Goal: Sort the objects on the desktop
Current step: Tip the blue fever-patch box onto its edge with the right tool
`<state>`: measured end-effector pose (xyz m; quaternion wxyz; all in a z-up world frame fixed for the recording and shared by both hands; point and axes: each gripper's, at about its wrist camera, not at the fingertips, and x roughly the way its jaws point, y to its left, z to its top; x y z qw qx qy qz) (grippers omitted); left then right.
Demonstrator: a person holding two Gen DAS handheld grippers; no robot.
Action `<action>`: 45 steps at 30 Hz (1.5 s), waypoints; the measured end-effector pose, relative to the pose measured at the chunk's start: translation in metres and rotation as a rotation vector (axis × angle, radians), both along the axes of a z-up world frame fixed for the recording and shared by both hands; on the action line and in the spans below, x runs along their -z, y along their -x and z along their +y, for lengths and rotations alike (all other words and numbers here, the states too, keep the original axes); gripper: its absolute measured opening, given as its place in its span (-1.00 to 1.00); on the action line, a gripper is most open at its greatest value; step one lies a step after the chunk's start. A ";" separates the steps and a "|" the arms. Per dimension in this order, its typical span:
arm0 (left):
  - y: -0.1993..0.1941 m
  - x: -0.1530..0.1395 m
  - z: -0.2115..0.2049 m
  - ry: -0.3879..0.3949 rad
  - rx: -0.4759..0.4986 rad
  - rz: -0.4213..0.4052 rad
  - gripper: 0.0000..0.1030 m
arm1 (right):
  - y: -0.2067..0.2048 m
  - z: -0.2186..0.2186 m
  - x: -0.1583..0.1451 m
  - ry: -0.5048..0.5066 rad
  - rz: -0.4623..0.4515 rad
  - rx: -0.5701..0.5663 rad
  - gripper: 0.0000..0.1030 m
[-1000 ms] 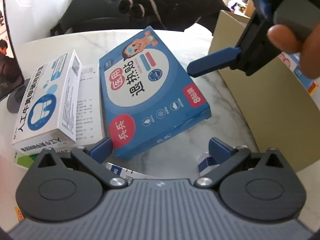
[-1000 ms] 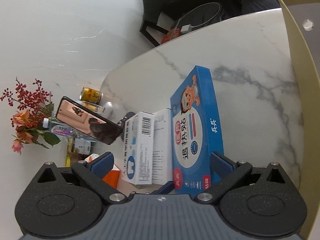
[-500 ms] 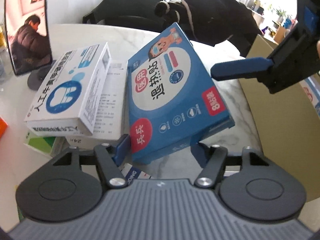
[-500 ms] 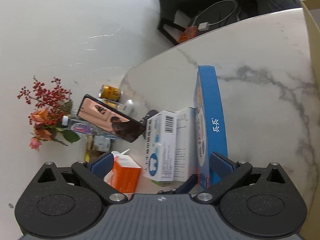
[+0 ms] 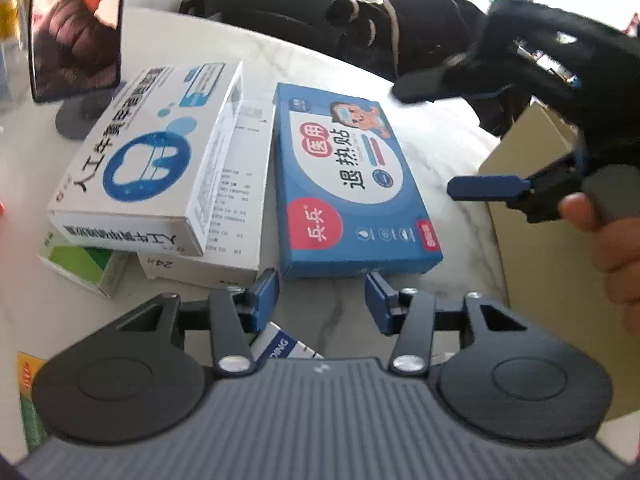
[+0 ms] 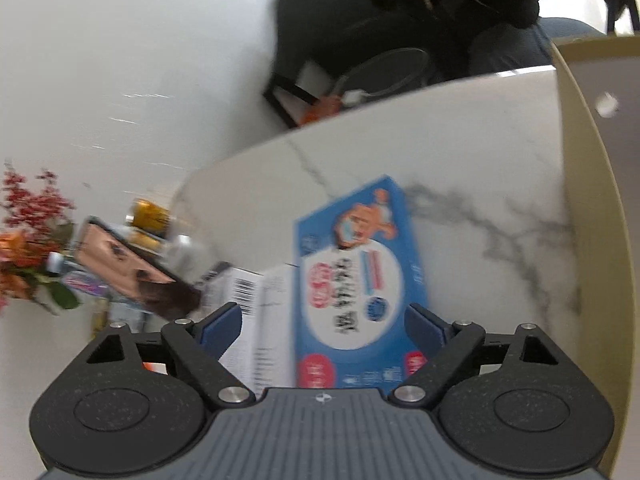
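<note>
Our left gripper (image 5: 322, 300), jaws just narrowing, holds nothing; the blue box (image 5: 352, 184) lies flat beyond. Our right gripper (image 6: 322, 334), also closing, gapes empty.

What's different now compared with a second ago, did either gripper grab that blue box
No grab. The blue box, tipped up on edge half a second ago, lies flat again on the marble table. The left gripper has been closing, nothing between its fingers; the right gripper has narrowed slightly and stays open over the box. The white boxes haven't moved.
</note>
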<state>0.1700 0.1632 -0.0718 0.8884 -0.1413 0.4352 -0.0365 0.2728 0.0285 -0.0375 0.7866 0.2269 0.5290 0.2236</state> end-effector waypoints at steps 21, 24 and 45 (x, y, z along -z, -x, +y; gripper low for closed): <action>-0.019 0.002 -0.030 -0.161 0.201 -0.032 0.96 | -0.014 0.001 0.043 -0.025 0.134 0.010 0.68; -0.020 0.004 -0.029 -0.170 0.199 -0.031 0.96 | -0.009 -0.001 0.036 -0.037 0.127 0.005 0.72; 0.002 0.006 0.006 -0.002 -0.114 -0.056 0.10 | 0.008 -0.003 -0.023 -0.269 0.086 -0.102 0.74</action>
